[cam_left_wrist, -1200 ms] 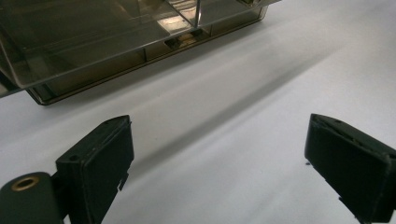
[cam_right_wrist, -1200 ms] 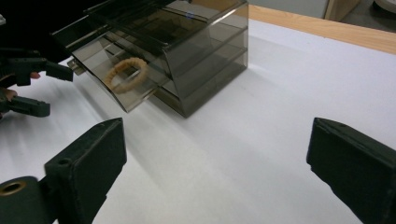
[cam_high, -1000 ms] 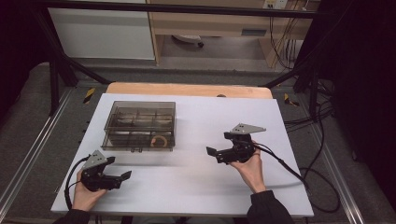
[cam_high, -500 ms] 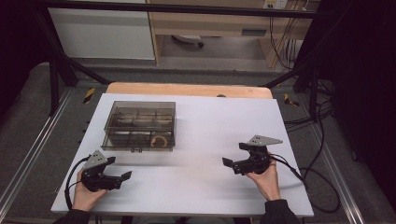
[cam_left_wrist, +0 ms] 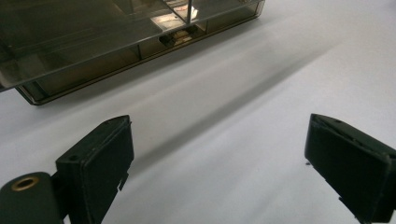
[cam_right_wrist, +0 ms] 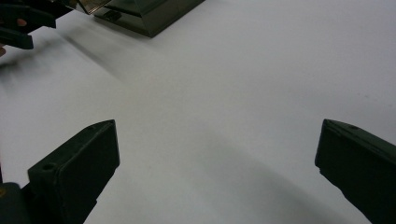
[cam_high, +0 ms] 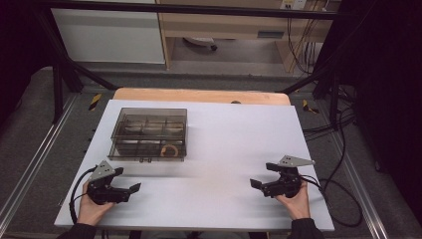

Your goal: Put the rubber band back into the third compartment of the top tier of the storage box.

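Both hand-held grippers rest spread and empty on the white table [cam_high: 224, 149], with the clear compartment box in the upper left of the high view.

We see the left hand-held gripper [cam_high: 130, 190] at lower left, jaws wide apart and holding nothing; the right hand-held gripper [cam_high: 258, 184] at lower right is likewise spread and empty. The compartment box [cam_high: 149, 133] lies up and slightly right of our left hand-held gripper, near it, and well apart from the right one, so we judge the left hand the nearer for any reach. Its long axis runs left to right across the frame, lid shut, latch [cam_left_wrist: 180, 38] on the near edge facing us. An orange ring [cam_high: 170, 150] sits in its lower right compartment. We can read no label or writing anywhere.
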A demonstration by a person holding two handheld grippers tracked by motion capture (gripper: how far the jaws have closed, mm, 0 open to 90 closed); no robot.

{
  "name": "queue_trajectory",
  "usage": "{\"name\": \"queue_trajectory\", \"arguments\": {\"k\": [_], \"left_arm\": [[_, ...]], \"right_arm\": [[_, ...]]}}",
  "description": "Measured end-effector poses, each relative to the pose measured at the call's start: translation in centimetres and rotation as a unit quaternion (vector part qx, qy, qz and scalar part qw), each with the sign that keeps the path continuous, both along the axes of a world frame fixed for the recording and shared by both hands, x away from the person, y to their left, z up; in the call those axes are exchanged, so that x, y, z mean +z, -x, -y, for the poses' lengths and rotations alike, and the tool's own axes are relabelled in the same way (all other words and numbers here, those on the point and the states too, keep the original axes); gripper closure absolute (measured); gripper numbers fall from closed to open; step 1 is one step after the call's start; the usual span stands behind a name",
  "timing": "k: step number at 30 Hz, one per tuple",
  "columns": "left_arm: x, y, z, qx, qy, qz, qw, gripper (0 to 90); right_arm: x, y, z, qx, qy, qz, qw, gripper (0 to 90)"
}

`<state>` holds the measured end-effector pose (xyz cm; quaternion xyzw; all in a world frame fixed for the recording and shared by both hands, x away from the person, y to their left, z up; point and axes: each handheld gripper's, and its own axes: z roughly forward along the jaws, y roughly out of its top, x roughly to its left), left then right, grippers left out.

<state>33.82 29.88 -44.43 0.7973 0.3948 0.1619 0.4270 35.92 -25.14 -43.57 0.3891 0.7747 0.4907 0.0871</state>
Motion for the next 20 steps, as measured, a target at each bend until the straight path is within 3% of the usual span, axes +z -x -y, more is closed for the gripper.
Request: {"name": "queue_trajectory", "arguments": {"k": [7, 20], "left_arm": [[0.0, 0.0, 0.0, -0.001, 0.0, 0.0, 1.0, 7.6], [0.0, 0.0, 0.1, -0.003, -0.001, -0.001, 1.0, 7.6]], "right_arm": [[-1.0, 1.0, 1.3, -0.01, 0.016, -0.005, 0.9998, 0.7], [-1.3, 1.5, 1.9, -0.014, 0.015, -0.004, 0.9998, 0.7]]}}
